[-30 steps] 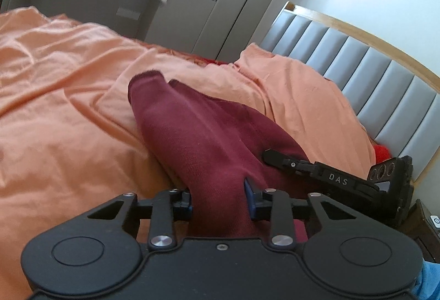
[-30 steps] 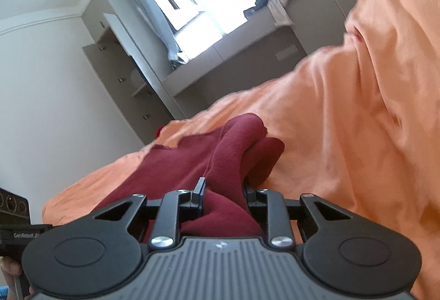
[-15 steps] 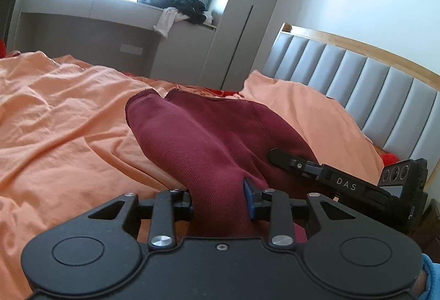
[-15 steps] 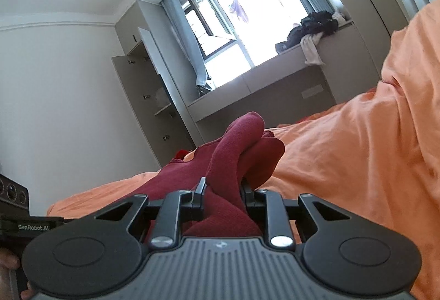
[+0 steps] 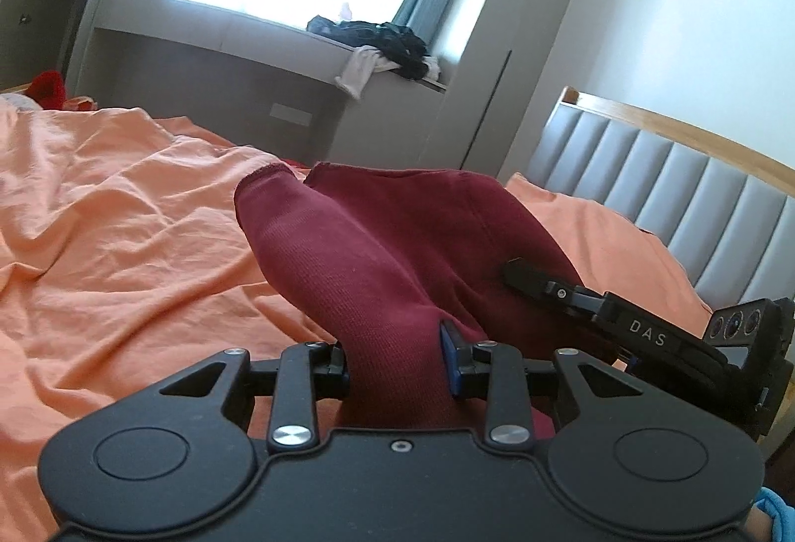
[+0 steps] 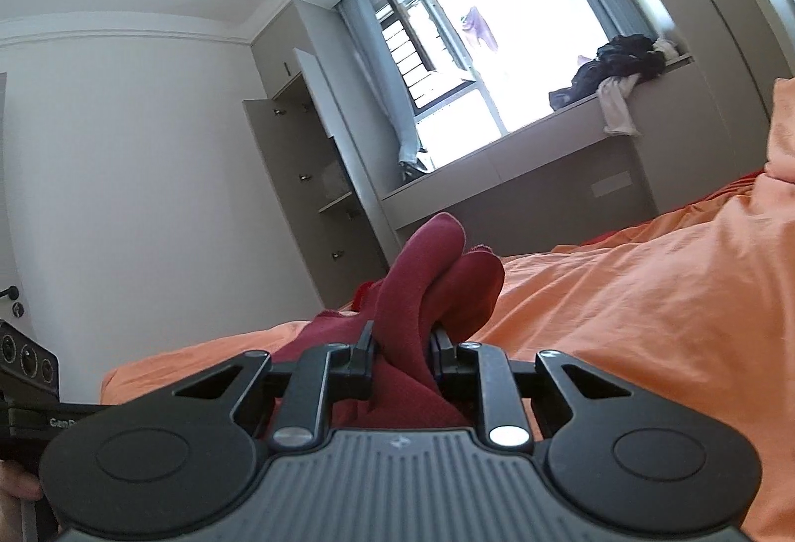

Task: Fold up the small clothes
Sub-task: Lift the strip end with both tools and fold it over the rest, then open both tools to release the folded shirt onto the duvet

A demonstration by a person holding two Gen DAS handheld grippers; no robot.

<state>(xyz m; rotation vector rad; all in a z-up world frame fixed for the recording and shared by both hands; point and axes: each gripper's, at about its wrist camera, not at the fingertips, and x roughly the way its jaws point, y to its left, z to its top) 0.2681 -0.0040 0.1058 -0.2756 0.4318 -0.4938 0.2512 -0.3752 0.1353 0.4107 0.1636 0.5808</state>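
Observation:
A dark red knit garment [image 5: 377, 254] is held up over the orange bed sheet [image 5: 114, 219]. My left gripper [image 5: 397, 355] is shut on one bunched end of it, cloth filling the gap between the fingers. My right gripper [image 6: 401, 355] is shut on another fold of the same garment [image 6: 422, 278], which rises past its fingers. The right gripper's body [image 5: 646, 333] shows at the right of the left wrist view, against the cloth. The left gripper's body [image 6: 25, 373] shows at the left edge of the right wrist view.
A padded grey headboard [image 5: 671, 179] with a wooden rim stands to the right. A window bench [image 5: 238, 45] holds a pile of dark and white clothes [image 5: 382, 45]. An open wardrobe [image 6: 308, 174] stands by the window. An orange pillow [image 5: 611, 234] lies by the headboard.
Both grippers have risen and tilted upward with the red garment, so more of the window and wall shows and less of the bed. Both grips stay shut.

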